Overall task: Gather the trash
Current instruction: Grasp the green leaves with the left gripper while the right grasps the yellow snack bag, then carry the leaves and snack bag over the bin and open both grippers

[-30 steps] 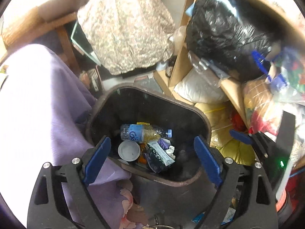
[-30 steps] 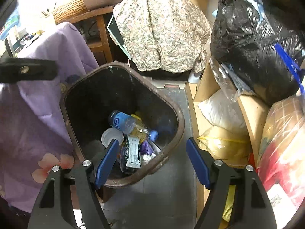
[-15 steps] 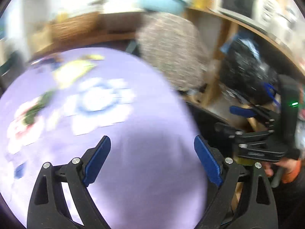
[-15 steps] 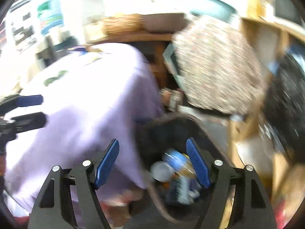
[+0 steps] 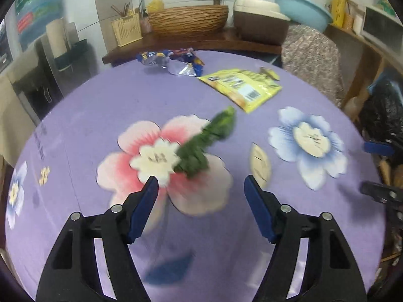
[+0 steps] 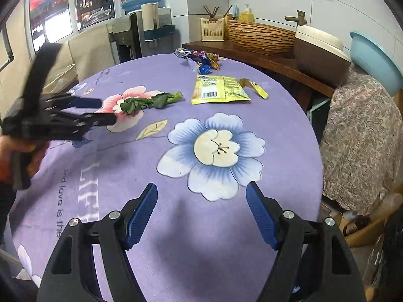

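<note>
A crumpled green wrapper (image 5: 204,143) (image 6: 148,102) lies on the pink flower of the purple tablecloth (image 5: 88,115) (image 6: 277,115). My left gripper (image 5: 200,188) hovers just short of it, jaws closing, nothing between them; in the right wrist view the left gripper (image 6: 105,110) sits beside the wrapper's near end. Farther back lie a yellow packet (image 5: 243,88) (image 6: 217,91), a torn yellow strip (image 6: 254,86) and a blue foil wrapper (image 5: 173,61) (image 6: 201,59). My right gripper (image 6: 201,193) stands open over the blue flower, holding nothing.
Behind the table, a wooden counter (image 6: 264,58) carries a woven basket (image 5: 187,21) (image 6: 259,36), a brown box (image 5: 260,24) and a light blue basin (image 5: 302,7) (image 6: 375,58). A patterned cloth (image 6: 362,136) drapes at the right. A water dispenser (image 6: 141,25) stands at the back left.
Both grippers swung up from the trash bin to over the table. The left gripper's jaws have narrowed. The bin is out of both views now.
</note>
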### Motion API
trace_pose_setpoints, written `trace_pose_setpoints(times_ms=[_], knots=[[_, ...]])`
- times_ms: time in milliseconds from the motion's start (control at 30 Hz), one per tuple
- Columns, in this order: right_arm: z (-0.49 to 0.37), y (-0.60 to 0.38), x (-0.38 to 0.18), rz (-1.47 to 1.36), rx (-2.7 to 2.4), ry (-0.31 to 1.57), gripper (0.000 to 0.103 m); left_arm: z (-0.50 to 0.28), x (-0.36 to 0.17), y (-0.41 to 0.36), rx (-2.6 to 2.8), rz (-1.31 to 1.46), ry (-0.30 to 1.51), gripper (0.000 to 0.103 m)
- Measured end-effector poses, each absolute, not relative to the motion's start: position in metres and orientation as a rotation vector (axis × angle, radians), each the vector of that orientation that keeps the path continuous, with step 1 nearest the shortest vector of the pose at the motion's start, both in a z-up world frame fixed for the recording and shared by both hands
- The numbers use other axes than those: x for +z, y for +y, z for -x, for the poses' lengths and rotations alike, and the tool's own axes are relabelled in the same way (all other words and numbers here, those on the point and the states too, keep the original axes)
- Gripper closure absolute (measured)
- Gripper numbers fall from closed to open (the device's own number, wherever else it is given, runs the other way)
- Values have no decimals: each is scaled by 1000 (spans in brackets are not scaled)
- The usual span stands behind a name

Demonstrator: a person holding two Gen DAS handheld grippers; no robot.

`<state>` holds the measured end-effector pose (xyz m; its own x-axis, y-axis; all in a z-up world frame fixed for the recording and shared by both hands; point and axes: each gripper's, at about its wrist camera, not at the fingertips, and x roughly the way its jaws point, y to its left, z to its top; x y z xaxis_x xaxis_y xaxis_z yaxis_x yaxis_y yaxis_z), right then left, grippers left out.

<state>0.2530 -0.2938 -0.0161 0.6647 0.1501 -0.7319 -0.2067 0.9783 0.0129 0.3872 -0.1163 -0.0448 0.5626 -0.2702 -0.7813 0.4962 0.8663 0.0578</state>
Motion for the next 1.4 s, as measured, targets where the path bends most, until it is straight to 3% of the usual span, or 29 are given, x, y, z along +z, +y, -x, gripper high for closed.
trace_pose_setpoints(times_ms=[100, 267, 433, 533, 967, 1000, 1033, 1067, 1133, 1400], knots=[[-258, -287, -17, 86, 194, 835, 31, -415, -57, -123, -493, -332, 911, 33], [-275, -293, -16, 73, 197, 860, 31, -434, -66, -125, -525, -298, 941, 44], [-326, -294, -17, 43, 191, 882, 31, -424, -65, -126, -522, -282, 897, 80], [-365, -301, -21, 6, 158, 902, 33, -420, -65, -129, -514, -277, 898, 87], [-462, -317, -36, -203, 122, 929, 45, -418, -66, -125, -524, -249, 887, 89], [-463, -313, -37, -192, 135, 924, 50, -418, -67, -125, -525, -249, 885, 89], [-463, -310, -37, -183, 147, 924, 64, -417, -67, -125, -525, -250, 883, 89], [-463, -309, -37, -178, 150, 925, 67, -416, -67, -125, -525, -249, 882, 89], [-460, -307, -37, -186, 164, 921, 92, -415, -67, -125, -525, -244, 885, 89], [-425, -309, -15, -220, 210, 853, 96, -404, -66, -125, -532, -223, 898, 89]])
